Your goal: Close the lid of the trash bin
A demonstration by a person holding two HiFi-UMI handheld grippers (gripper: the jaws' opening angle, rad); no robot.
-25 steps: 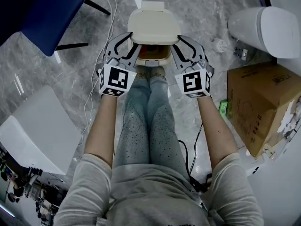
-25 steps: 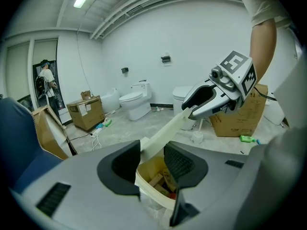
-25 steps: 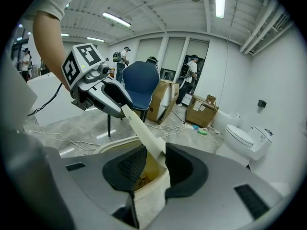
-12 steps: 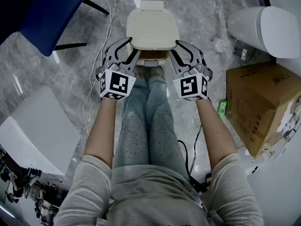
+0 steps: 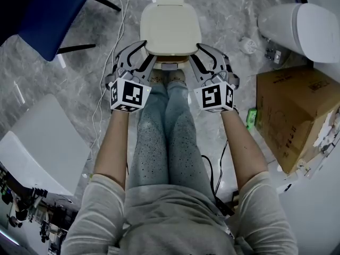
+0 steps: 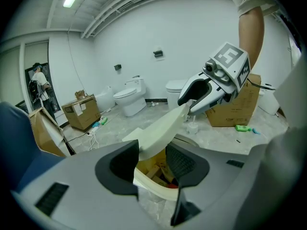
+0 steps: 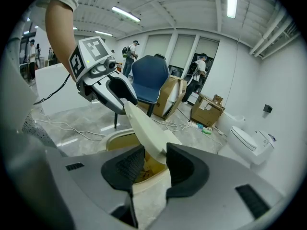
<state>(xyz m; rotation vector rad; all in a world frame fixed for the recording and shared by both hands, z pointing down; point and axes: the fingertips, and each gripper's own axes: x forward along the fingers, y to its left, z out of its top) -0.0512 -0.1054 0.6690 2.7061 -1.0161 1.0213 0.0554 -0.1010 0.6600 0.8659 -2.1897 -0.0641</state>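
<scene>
A cream trash bin (image 5: pixel 169 66) stands on the floor in front of the person's feet. Its cream lid (image 5: pixel 170 28) is tilted low over the opening. My left gripper (image 5: pixel 147 52) is at the lid's left edge and my right gripper (image 5: pixel 196 52) at its right edge. In the left gripper view the lid (image 6: pixel 163 128) runs between the jaws of my left gripper (image 6: pixel 151 164), with a gap on one side showing rubbish inside. The right gripper view shows the same for the lid (image 7: pixel 144 128) and my right gripper (image 7: pixel 154 166). Both pairs of jaws have just been opening.
A blue chair (image 5: pixel 42 15) stands at the far left and a white panel (image 5: pixel 42 147) at the near left. On the right are a toilet (image 5: pixel 297 31) and a cardboard box (image 5: pixel 297 116). White cables (image 5: pixel 114 47) trail over the grey floor.
The lid has come down and now covers more of the bin's opening. Both grippers have sunk with it and stand a little closer to the person.
</scene>
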